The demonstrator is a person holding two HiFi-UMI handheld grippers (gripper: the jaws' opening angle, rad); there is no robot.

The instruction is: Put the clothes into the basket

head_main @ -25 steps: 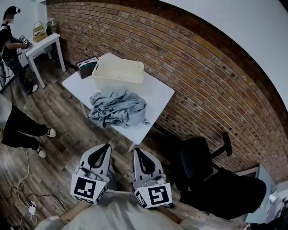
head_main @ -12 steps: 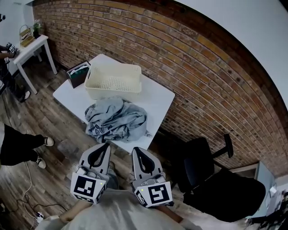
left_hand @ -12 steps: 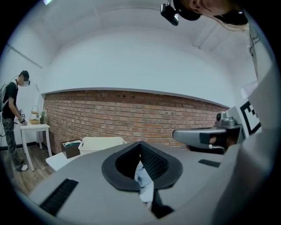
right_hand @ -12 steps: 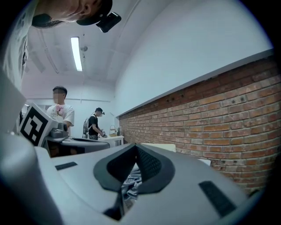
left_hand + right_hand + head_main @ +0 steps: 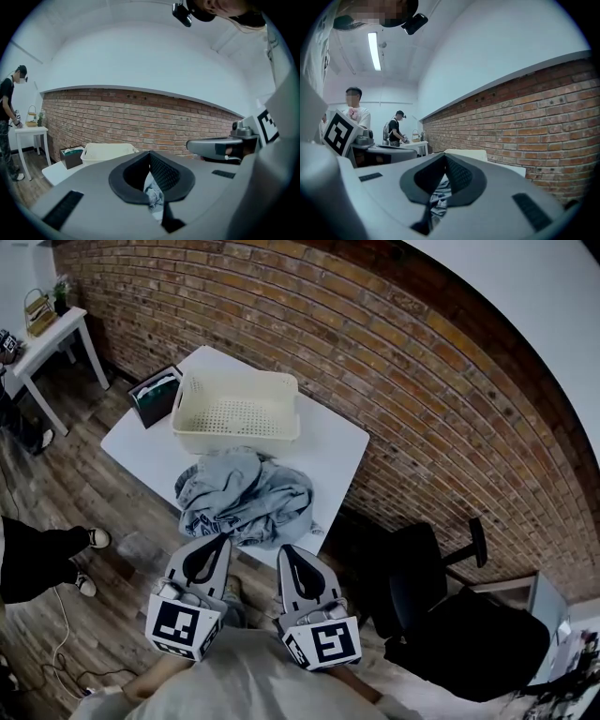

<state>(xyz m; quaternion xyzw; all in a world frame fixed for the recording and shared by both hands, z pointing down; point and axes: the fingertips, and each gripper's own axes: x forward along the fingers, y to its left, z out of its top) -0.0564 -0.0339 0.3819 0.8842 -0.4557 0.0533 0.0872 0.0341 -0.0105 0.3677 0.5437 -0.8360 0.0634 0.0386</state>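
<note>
A pile of grey-blue clothes (image 5: 246,500) lies on the near half of a white table (image 5: 333,442). Behind it stands an empty cream basket (image 5: 236,410). My left gripper (image 5: 211,549) and right gripper (image 5: 292,556) are held side by side just short of the table's near edge, both shut and empty. In the left gripper view the basket (image 5: 107,152) shows past the shut jaws, and a sliver of the clothes (image 5: 153,192) shows through the gap. The right gripper view shows the basket's rim (image 5: 468,153) and clothes (image 5: 439,197) the same way.
A dark box (image 5: 153,395) stands at the table's left corner. A black office chair (image 5: 441,601) is at my right, against the brick wall (image 5: 394,362). A second small white table (image 5: 47,334) is far left, and a person's legs (image 5: 42,554) are on the wooden floor to my left.
The table, clothes and basket have come closer and shifted lower in the head view. Both grippers stay shut, side by side.
</note>
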